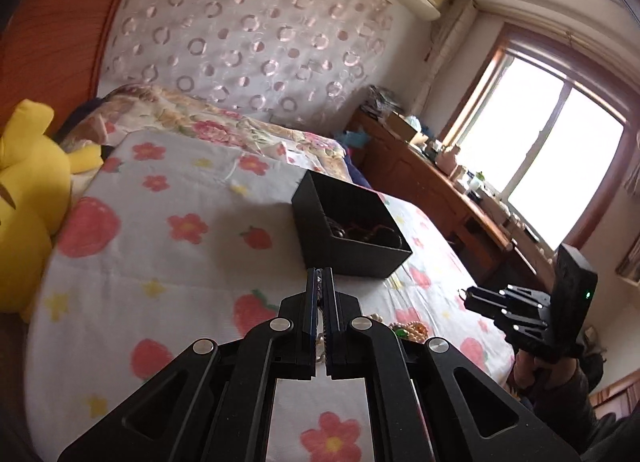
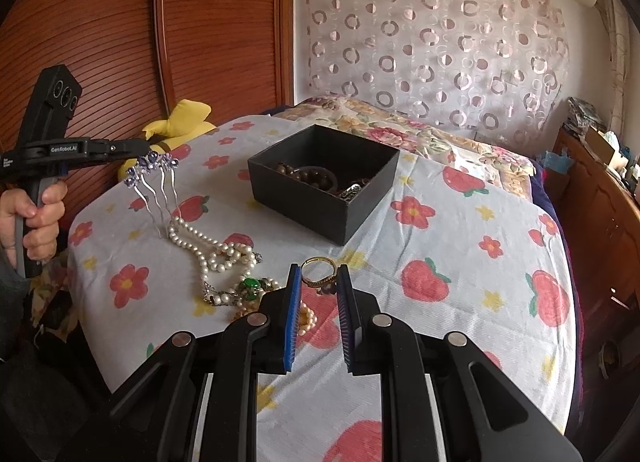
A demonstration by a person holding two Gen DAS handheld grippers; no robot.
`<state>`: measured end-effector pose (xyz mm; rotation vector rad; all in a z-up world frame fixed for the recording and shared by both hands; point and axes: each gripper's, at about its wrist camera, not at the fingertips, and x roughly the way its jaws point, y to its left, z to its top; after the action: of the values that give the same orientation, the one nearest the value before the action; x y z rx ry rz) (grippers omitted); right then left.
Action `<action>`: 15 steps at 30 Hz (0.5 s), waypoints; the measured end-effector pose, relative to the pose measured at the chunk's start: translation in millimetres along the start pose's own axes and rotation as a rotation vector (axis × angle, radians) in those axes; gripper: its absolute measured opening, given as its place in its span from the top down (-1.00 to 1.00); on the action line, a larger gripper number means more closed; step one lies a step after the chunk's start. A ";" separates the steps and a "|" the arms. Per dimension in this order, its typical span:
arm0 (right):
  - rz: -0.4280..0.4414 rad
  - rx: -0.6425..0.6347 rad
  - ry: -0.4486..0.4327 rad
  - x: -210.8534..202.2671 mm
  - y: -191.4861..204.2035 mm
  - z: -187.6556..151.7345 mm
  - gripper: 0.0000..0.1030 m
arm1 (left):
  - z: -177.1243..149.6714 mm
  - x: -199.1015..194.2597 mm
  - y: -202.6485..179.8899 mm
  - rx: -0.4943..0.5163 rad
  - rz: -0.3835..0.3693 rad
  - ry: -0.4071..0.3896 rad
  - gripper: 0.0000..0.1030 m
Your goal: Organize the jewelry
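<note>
My left gripper (image 1: 320, 276) is shut on a silver hair comb with purple flowers (image 2: 154, 177) and holds it in the air above the bed, left of the black box (image 2: 324, 181); the gripper shows in the right wrist view (image 2: 140, 147). The open black box (image 1: 352, 229) holds dark bead bracelets. My right gripper (image 2: 318, 274) is shut on a gold ring (image 2: 318, 272), just above the sheet. A pearl necklace (image 2: 208, 246) and a green-stone piece (image 2: 252, 286) lie in a heap left of the ring.
The flowered bedsheet (image 2: 460, 246) covers the bed. A yellow plush toy (image 1: 28, 189) lies at the left bed edge beside a wooden wardrobe (image 2: 120, 41). A wooden dresser (image 1: 448, 185) with clutter stands by the window on the right.
</note>
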<state>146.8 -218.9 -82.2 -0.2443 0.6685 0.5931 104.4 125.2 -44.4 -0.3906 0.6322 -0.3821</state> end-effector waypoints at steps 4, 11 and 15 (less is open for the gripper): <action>0.003 -0.005 -0.001 -0.1 4.6 3.0 0.62 | 4.2 -6.6 2.8 -0.031 -0.046 -0.023 0.98; 0.007 -0.021 -0.005 1.5 11.1 8.4 0.62 | 24.7 -6.8 -29.5 0.040 -0.065 -0.041 0.99; 0.013 -0.014 -0.020 3.7 10.5 17.4 0.62 | 41.3 -6.5 -56.5 0.115 -0.069 -0.059 1.00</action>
<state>151.8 -201.9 -71.5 -0.2473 0.6468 0.6121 113.1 89.2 15.4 -0.3127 0.5376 -0.4691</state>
